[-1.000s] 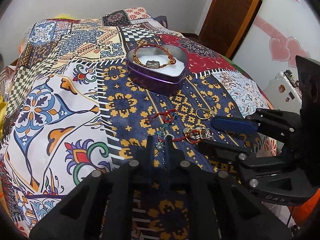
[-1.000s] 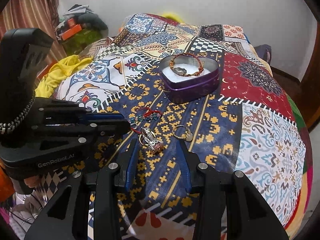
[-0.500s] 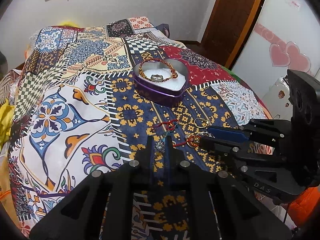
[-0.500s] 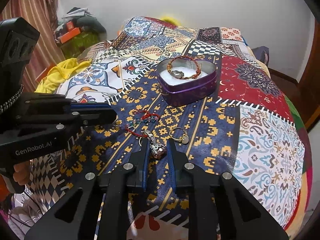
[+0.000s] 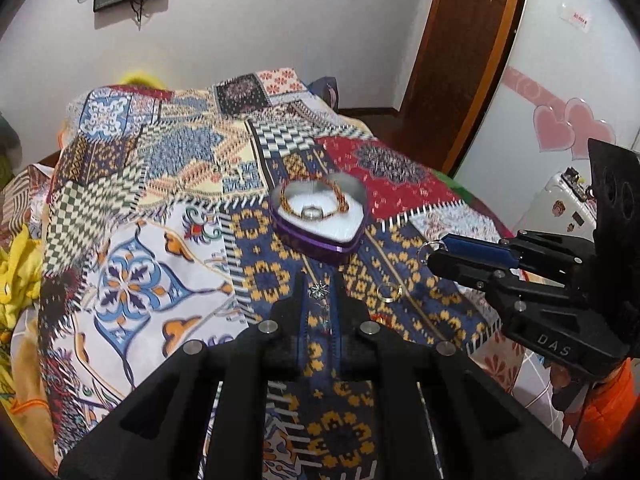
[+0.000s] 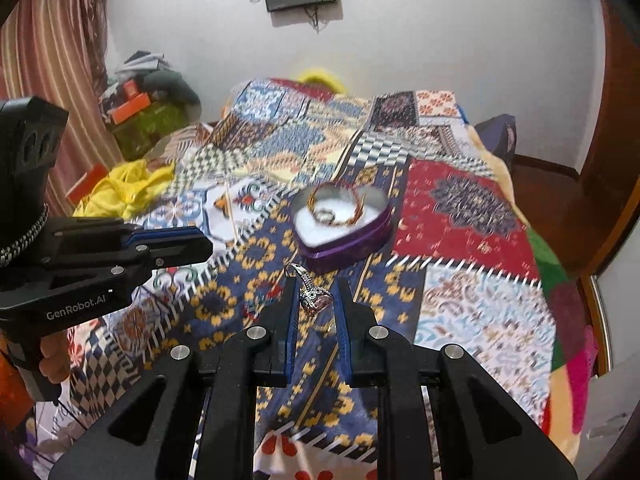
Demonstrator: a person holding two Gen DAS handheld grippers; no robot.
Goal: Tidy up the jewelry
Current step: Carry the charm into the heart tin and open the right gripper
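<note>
A: What has changed on the bed [image 5: 132,288] since a second ago?

B: Both views sit higher above the quilt than before, and the tin [image 5: 318,222] looks smaller and further down each picture. It is still on the blue and yellow patch, with the beaded bracelet [image 5: 340,196] and a ring inside it.

A: And the left gripper [image 5: 319,294]?

B: Its jaws stay nearly closed, as they were. A thin chain with a small star charm [image 5: 319,290] hangs between the tips, up off the quilt. Earlier that star lay on the fabric just ahead of the jaws.

A: The right gripper [image 6: 316,300]?

B: Its jaws have just been closing. A second ago they stood wide around the keychain [image 6: 314,298] on the quilt; now they are narrow and hold it, raised clear of the fabric, its loop end sticking up past the left tip.

A: Anything left lying there?

B: One gold ring [image 5: 387,292], just to the right of the left gripper in the left wrist view. The red cord's place I cannot tell for the blur.
</note>
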